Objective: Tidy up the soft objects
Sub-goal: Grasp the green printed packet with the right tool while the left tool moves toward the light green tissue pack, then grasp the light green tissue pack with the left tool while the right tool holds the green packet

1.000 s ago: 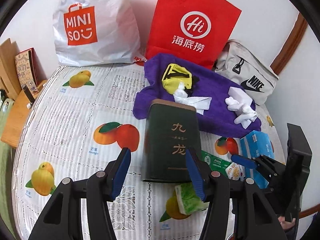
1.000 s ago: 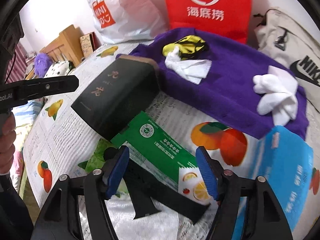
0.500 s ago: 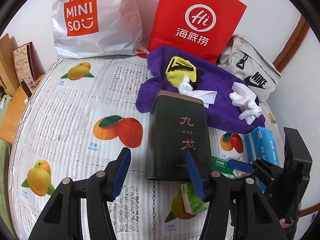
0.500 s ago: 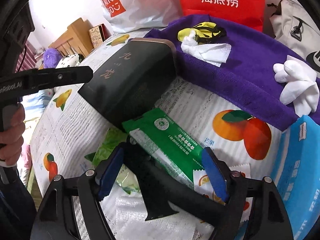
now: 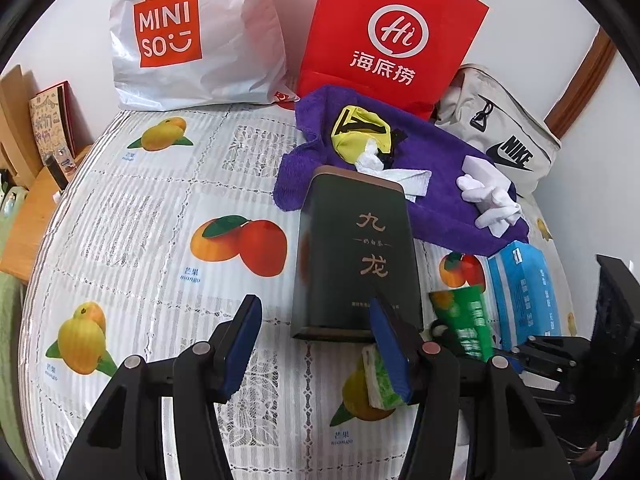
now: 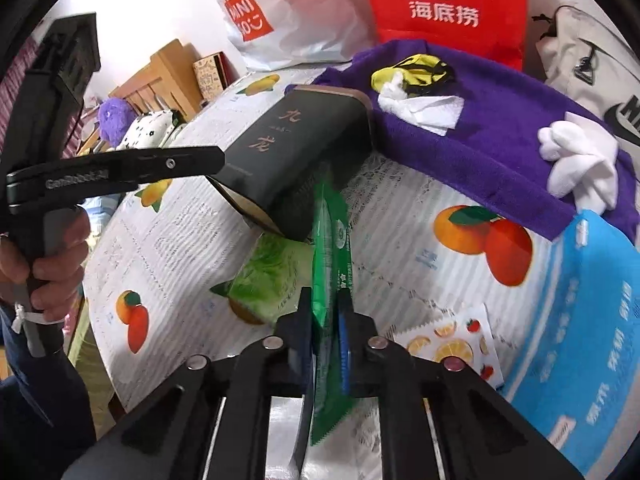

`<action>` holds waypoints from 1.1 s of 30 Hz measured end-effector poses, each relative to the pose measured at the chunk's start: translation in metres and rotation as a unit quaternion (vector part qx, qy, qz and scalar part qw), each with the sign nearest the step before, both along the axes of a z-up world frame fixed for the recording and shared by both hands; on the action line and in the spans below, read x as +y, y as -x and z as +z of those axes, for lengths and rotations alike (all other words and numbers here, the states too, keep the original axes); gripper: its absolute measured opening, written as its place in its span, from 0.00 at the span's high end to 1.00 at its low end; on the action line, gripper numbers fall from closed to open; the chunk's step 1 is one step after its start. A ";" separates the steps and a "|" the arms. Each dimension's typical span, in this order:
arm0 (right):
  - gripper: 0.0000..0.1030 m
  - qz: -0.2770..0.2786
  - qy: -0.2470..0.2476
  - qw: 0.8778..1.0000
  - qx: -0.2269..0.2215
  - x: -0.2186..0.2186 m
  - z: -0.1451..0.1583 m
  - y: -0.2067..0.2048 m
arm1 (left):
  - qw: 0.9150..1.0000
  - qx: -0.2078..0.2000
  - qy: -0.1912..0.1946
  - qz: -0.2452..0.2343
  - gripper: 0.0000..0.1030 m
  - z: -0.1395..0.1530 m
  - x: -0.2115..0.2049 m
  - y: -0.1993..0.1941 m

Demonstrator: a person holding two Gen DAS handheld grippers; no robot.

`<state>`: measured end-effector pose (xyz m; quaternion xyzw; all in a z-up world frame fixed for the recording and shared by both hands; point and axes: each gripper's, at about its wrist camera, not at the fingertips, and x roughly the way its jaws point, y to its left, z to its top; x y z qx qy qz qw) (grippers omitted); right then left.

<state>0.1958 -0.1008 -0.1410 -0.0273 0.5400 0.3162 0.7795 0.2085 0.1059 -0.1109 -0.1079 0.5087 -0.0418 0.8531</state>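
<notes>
The right gripper point(image 6: 325, 312) has just been closing, and its blue pads now pinch a flat green packet point(image 6: 332, 248) that stands on edge between them, lifted clear of the fruit-print tablecloth point(image 5: 132, 216). From the left wrist view the same packet shows tilted up beside the dark green tin point(image 5: 356, 256), which lies on its side with its top end against the purple towel point(image 5: 440, 184). The left gripper point(image 5: 316, 344) hangs over the cloth just in front of the tin with its jaws apart and nothing between them; the right-hand pad overlaps a small green-and-white tissue pack point(image 5: 380, 380), though whether it touches the pack is hard to judge from this angle. On the towel lie a yellow-and-black pouch point(image 5: 360, 132), a crumpled white tissue point(image 5: 400, 172) and a pair of white gloves point(image 5: 488, 196). A blue tissue pack point(image 5: 524, 292) sits at the towel's near edge, and a small fruit-print sachet point(image 6: 456, 344) lies flat beside it. At the back stand a white Miniso bag point(image 5: 188, 40), a red paper bag point(image 5: 396, 36) and a grey Nike bag point(image 5: 504, 136).
</notes>
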 end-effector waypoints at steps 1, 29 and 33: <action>0.90 -0.006 0.000 1.000 0.000 -0.003 0.001 0.002 | 1.000 -0.001 -0.001 0.000 0.47 0.001 0.000 0.001; 0.95 -0.069 -0.007 0.997 -0.027 -0.032 -0.004 0.004 | 1.000 0.009 -0.018 -0.024 0.47 -0.001 -0.025 0.026; 0.95 -0.075 -0.015 0.996 -0.051 -0.041 0.017 0.008 | 0.999 0.010 -0.015 -0.032 0.47 -0.004 -0.032 0.032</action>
